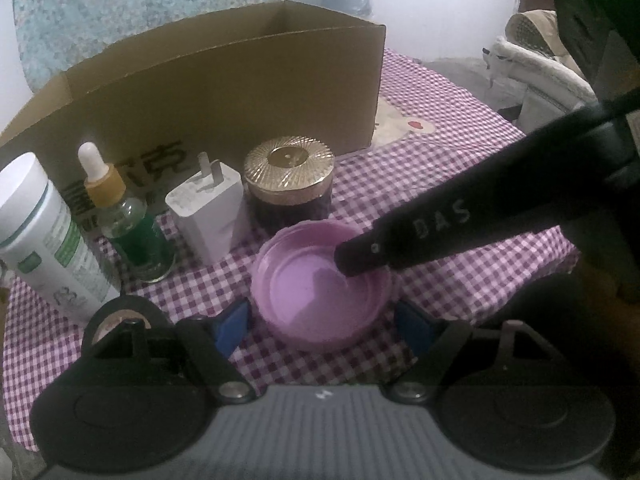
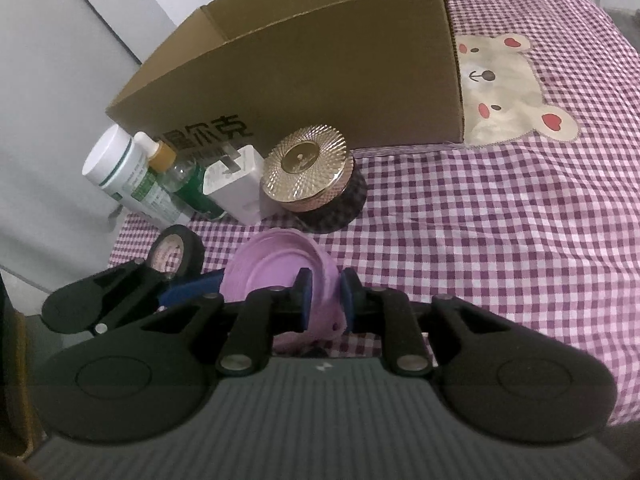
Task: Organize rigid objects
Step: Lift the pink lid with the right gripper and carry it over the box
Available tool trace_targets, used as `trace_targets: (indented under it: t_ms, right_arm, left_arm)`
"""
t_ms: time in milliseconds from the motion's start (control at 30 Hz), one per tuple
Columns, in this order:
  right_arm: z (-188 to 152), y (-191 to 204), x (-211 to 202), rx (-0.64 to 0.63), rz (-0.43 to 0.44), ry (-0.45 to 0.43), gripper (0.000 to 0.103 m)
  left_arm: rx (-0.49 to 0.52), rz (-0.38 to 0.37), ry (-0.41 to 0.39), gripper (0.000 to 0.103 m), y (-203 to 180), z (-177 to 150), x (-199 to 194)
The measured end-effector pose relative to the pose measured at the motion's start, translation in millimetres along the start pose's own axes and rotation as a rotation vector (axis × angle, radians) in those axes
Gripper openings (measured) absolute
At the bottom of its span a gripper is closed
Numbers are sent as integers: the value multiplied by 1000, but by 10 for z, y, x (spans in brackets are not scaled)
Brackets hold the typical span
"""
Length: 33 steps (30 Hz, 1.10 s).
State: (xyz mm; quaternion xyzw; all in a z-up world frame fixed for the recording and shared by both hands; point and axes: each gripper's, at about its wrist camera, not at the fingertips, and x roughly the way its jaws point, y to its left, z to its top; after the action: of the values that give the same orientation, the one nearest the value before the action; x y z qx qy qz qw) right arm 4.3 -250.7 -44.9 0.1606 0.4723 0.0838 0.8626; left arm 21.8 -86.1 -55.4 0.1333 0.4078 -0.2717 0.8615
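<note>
Right hand-held gripper [image 2: 325, 295] pinching purple lid [image 2: 276, 270] rim, left hand-held gripper [image 1: 320, 322] spread — seemingly untouching, gold-capped jar [image 1: 289, 184], charger [image 1: 208, 212] behind

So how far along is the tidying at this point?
Early, it seems. Nothing visibly packed; most of the cardboard box interior is hidden. In hand: the right gripper pinches the purple lid's rim, the left gripper open around it. Left: white bottle, dropper bottle, charger, gold-lidded jar, tape roll.

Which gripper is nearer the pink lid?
Right. The right gripper is shut on the pink lid's rim; the left gripper is open, straddling it without contact.
</note>
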Motion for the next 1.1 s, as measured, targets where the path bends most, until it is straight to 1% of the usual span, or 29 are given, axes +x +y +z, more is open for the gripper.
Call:
trace_targets:
  t_ms: [67,133,267,433,533,700,800,933,1033,1100]
  right_arm:
    - [2,21,10,-8,-14,-12,16]
    - [-1,45,18,-21,-23,-15,16]
    - [-10,73,20,-37,-40,-22,15]
    - [-12,69,-5,-25,-49,-23,13]
    - [-22,124,-101,-37,-57,-39,13]
    - [49,313,-393,-80,-54,-103,13]
    - [181,484,-588,-124,-35,-163,13]
    - [487,719,-795,-180,6,-235,14]
    - [785,855,-834,-208,38,-243,14]
    - [993,915,-818,-215,54,-235,14]
  left_arm:
    - [9,5,-3,78,-24,13,27]
    - [7,13,-10,74,-39,31,44]
    - [-9,17,-15,73,-28,38,38]
    - [-1,23,-18,72,-56,28,-28]
    - [10,34,-45,72,-80,23,-198]
    - [37,83,-138,72,-89,153,-598]
    - [44,125,-198,72,-8,304,-854]
    - [59,182,-262,72,170,553,-1116]
    - [64,212,-274,72,309,775,-1202]
    - [48,208,-274,72,446,956,-1200]
